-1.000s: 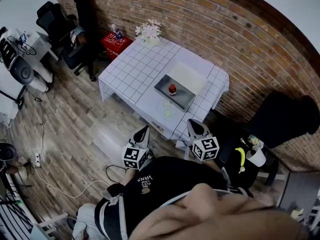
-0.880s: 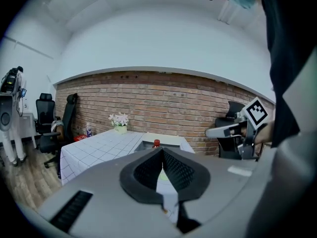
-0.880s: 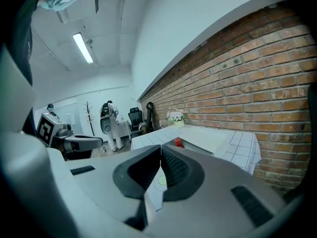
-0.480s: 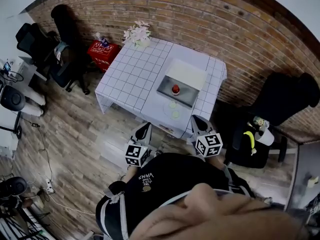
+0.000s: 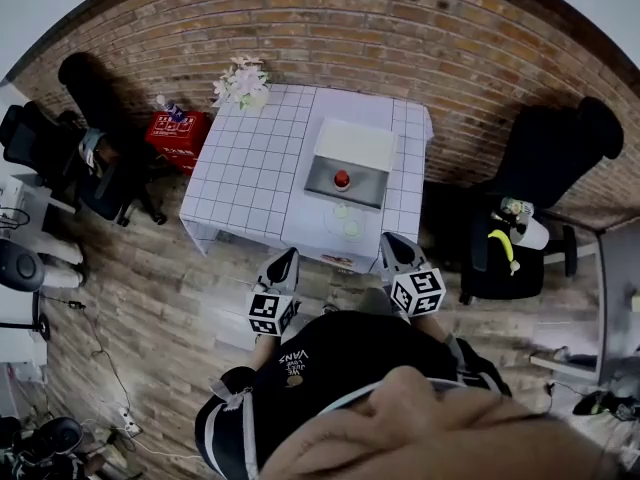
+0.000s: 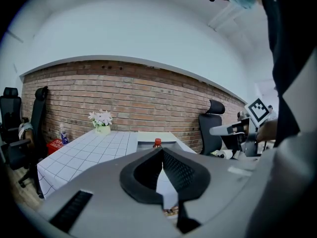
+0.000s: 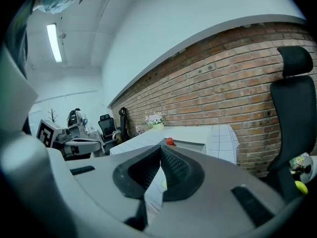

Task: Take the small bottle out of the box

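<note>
The tabletop (image 5: 250, 168) stands ahead of the person, well apart from both tools. The open grey box (image 5: 370, 190) sits near the tabletop's front right edge. The small bottle (image 5: 342, 178), red-capped, stands inside the box with its long axis upright. It lies straight ahead, between the lines of the two tools. The right tool (image 5: 388, 240) appears marginally nearer. The left tool (image 5: 290, 256) is clenched and empty, and so is the right. Both point forward and slightly downward toward the box.

box (image 5: 368, 184): grey, shallow, open-topped, resting on the gridded table (image 5: 250, 168), ahead of me
small bottle (image 5: 342, 178): red cap, upright, standing inside the box
</note>
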The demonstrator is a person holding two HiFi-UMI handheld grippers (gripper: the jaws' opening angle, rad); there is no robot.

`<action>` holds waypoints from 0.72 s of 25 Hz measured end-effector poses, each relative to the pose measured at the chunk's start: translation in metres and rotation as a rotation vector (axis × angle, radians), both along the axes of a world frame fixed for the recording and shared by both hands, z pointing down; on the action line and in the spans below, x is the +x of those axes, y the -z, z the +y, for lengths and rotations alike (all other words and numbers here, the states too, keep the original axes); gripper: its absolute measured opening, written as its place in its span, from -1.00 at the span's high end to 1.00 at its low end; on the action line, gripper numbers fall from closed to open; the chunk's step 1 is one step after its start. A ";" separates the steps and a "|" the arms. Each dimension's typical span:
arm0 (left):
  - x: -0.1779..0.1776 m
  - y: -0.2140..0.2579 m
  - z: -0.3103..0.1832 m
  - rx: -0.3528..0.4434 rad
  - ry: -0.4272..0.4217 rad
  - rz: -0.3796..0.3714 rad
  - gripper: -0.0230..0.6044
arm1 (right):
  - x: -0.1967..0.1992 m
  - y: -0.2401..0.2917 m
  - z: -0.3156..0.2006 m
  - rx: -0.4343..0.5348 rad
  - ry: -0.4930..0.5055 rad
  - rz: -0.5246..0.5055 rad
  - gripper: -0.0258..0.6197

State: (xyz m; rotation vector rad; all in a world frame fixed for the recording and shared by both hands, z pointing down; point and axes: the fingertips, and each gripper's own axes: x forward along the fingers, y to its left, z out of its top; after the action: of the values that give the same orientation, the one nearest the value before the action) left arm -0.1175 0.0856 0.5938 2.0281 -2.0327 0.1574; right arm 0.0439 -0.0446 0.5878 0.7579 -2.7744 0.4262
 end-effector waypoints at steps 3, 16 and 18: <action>0.002 0.000 -0.012 0.008 -0.026 0.009 0.89 | 0.001 -0.001 -0.008 -0.006 -0.025 0.003 0.92; 0.011 0.003 -0.094 0.035 -0.114 -0.011 0.89 | -0.010 0.004 -0.065 0.011 -0.023 0.002 0.92; 0.011 0.004 -0.105 0.034 -0.122 -0.020 0.89 | -0.010 0.005 -0.073 0.010 -0.021 -0.003 0.92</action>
State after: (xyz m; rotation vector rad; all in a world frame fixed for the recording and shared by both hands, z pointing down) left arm -0.1060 -0.0197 0.5897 2.1804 -1.9363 0.1677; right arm 0.0340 -0.1178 0.5826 0.7895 -2.7757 0.4181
